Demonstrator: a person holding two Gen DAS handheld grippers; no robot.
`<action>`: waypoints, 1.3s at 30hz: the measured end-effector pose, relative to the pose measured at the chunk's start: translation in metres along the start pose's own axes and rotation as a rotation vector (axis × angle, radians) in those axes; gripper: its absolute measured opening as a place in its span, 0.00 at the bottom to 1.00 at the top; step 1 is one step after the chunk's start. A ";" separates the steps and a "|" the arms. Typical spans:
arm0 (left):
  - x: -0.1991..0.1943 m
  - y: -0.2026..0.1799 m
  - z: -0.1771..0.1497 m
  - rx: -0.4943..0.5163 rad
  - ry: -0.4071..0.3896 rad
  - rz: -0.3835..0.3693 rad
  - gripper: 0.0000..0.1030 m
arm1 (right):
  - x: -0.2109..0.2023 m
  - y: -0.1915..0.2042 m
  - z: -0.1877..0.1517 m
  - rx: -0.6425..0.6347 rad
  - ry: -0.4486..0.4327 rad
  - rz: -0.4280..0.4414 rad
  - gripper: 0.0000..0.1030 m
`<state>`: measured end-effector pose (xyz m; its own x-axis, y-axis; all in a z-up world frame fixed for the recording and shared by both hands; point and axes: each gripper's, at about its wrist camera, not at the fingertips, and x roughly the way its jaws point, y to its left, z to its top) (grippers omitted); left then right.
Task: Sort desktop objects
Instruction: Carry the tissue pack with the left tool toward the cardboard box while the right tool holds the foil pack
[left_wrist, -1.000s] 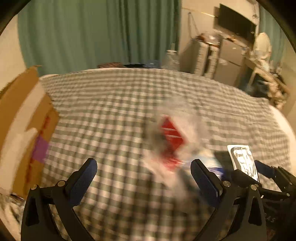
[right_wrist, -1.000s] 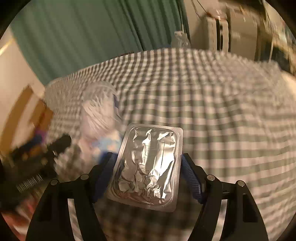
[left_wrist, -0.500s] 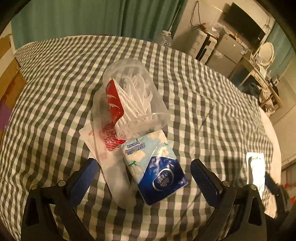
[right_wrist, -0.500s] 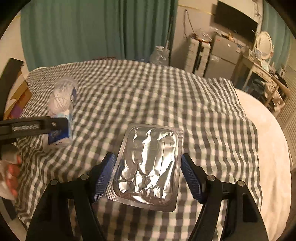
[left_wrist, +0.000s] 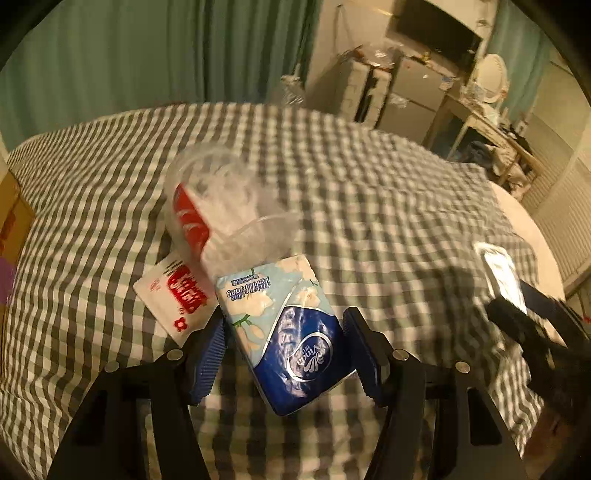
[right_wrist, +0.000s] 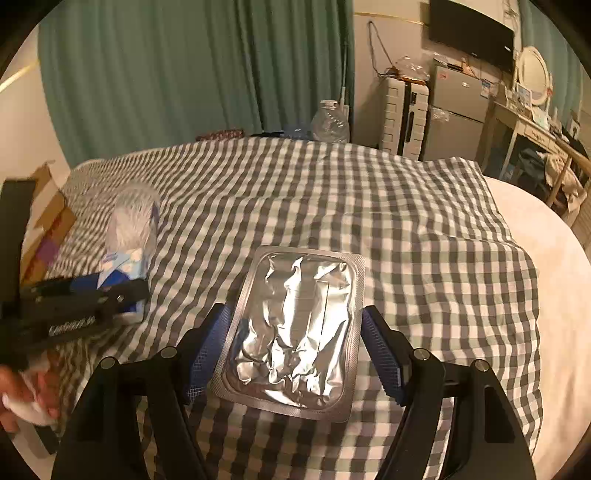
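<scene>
A blue and white tissue pack (left_wrist: 288, 332) lies on the checked cloth (left_wrist: 388, 192). My left gripper (left_wrist: 284, 317) straddles it; its jaws are closing and the blue pads stand just off the pack's two sides. Behind the pack lie a clear plastic bag with a red label (left_wrist: 221, 199) and a red-and-white sachet (left_wrist: 177, 299). My right gripper (right_wrist: 295, 314) is shut on a silver foil blister pack (right_wrist: 295, 325), held above the cloth. In the right wrist view my left gripper (right_wrist: 74, 314) sits at the left over the tissue pack (right_wrist: 122, 262).
A cardboard box (right_wrist: 48, 221) stands off the left edge of the cloth. A person's hand (right_wrist: 26, 391) shows at the lower left. A water bottle (right_wrist: 330, 122) and cabinets stand beyond the far edge. White bedding (right_wrist: 554, 277) is bare at the right.
My left gripper has moved in over the tissue pack and its jaws have narrowed from wide apart to close beside it. The right gripper has carried the blister pack across the cloth.
</scene>
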<state>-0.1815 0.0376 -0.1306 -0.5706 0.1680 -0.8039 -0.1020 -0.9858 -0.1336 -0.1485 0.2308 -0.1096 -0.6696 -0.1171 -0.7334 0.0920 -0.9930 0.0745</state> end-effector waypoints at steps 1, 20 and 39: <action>-0.004 -0.003 0.000 0.011 -0.010 -0.007 0.62 | -0.001 -0.004 0.002 0.015 -0.007 0.005 0.70; -0.101 -0.007 0.002 0.063 -0.162 -0.041 0.62 | -0.068 -0.012 -0.004 0.123 -0.063 0.035 0.70; -0.198 0.026 0.011 0.079 -0.201 -0.049 0.62 | -0.216 0.036 -0.006 0.165 -0.132 -0.027 0.70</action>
<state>-0.0805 -0.0208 0.0317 -0.7134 0.2214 -0.6649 -0.1927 -0.9742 -0.1176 0.0038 0.2208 0.0471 -0.7621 -0.0806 -0.6424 -0.0423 -0.9839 0.1737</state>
